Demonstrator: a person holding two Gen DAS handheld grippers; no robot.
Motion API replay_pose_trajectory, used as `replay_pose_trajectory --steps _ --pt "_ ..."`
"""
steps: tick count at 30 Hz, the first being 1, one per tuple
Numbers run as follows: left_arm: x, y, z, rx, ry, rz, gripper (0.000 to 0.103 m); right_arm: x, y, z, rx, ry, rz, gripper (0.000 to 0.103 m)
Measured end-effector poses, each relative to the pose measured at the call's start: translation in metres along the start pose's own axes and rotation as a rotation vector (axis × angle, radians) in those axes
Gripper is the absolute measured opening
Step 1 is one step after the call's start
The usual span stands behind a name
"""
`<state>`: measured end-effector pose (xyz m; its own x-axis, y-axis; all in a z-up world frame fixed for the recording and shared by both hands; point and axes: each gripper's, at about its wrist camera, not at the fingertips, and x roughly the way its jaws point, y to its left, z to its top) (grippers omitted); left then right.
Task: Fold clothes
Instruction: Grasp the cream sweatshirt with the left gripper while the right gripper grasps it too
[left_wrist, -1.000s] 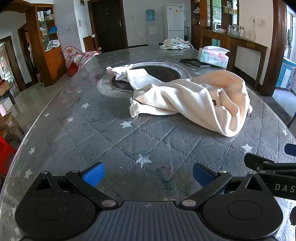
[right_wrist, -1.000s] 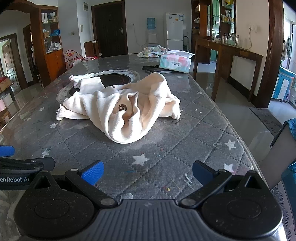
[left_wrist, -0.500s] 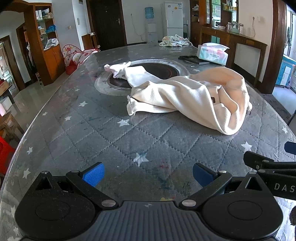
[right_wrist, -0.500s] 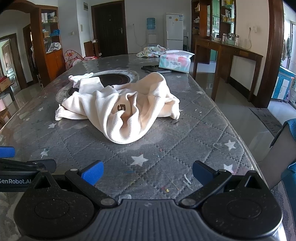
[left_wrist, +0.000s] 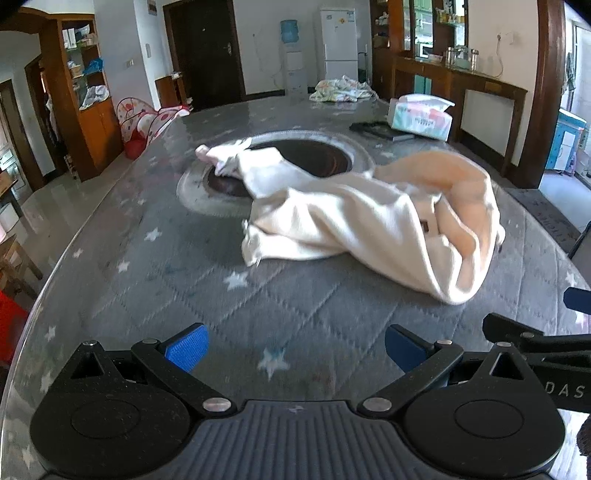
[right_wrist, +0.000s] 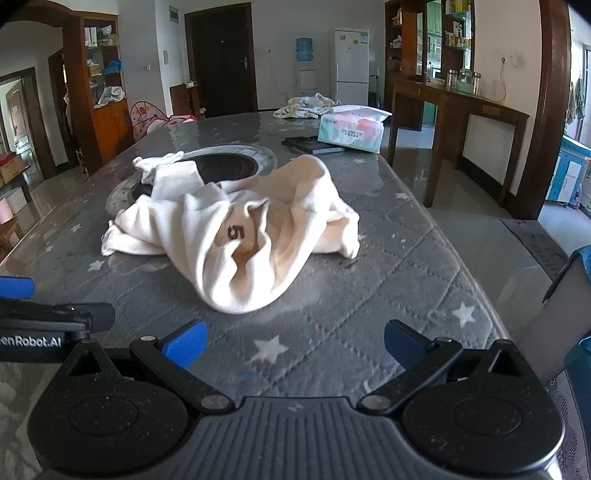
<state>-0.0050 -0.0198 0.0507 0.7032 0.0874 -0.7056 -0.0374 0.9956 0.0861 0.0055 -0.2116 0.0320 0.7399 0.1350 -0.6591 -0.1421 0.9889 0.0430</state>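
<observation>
Both grippers, left gripper (left_wrist: 293, 343) and right gripper (right_wrist: 291, 341), hover with fingers spread wide and empty above the worktop (right_wrist: 399, 295), short of the crumpled cream garment (right_wrist: 236, 236) lying mid-worktop.

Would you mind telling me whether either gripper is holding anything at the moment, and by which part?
Nothing is held. The left gripper and the right gripper are both open, short of the crumpled cream garment on the table.
</observation>
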Motion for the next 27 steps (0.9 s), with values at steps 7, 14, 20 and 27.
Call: replay_pose_trajectory --steps 7,14,20,27 --pt "0.008 -0.006 0.031 0.004 -0.033 -0.060 0.103 0.014 -0.009 0.022 -0.010 -0.011 0.002 0.101" --pt "0.021 -0.021 0.059 0.036 -0.058 -0.120 0.092 0.027 -0.019 0.042 -0.016 -0.033 -0.004 0.090" --pt "0.045 -0.035 0.077 0.054 -0.047 -0.205 0.078 0.039 -0.032 0.056 -0.010 -0.038 -0.018 0.078" --pt "0.077 -0.041 0.077 0.084 0.015 -0.253 0.039 0.045 -0.043 0.079 -0.011 -0.067 0.011 0.070"
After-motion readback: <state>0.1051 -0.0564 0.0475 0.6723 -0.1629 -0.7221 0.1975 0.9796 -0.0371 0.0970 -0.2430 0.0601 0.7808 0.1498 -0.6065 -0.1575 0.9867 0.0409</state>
